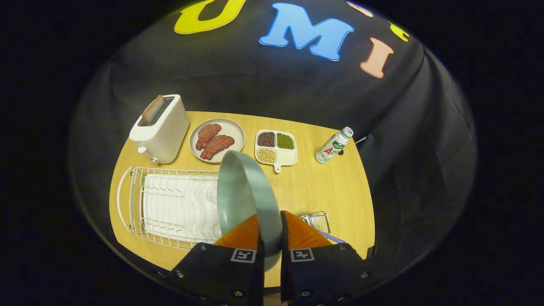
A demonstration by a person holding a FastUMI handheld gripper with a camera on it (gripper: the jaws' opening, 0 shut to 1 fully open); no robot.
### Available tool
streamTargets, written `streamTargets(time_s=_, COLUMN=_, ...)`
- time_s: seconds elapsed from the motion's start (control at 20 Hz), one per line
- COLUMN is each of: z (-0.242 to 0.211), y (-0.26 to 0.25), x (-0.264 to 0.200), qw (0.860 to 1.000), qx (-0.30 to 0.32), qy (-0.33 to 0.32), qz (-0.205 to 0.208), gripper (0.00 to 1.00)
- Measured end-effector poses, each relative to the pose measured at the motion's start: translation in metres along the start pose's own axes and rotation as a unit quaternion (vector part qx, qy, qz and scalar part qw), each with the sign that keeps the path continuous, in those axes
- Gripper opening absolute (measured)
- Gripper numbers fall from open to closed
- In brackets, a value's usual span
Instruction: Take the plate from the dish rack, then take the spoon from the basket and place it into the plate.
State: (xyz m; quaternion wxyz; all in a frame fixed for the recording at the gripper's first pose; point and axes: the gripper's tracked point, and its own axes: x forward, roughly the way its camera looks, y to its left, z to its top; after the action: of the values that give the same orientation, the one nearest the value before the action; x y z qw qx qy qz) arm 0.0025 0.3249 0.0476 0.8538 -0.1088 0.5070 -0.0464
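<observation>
claw (270, 231) fingers pinch upright plate (244, 191) beside dish rack (170, 204).

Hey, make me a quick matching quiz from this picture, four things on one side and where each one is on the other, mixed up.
1. plate
2. toaster
3. bottle
4. meat dish

A. beside the toaster, holding two meat pieces
B. pinched between the hand-held gripper fingers
C. lying tilted past the divided tray
D. behind the dish rack, toast in its slot

Pairs: 1-B, 2-D, 3-C, 4-A

grey-green plate (244, 191), white dish rack (170, 204)
</observation>
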Motion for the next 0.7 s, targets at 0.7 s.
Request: streamTargets(time_s=0.7, z=-0.101, y=-0.079, x=-0.019, qw=0.980, qx=0.075, qy=0.002, qz=0.187, gripper=0.15)
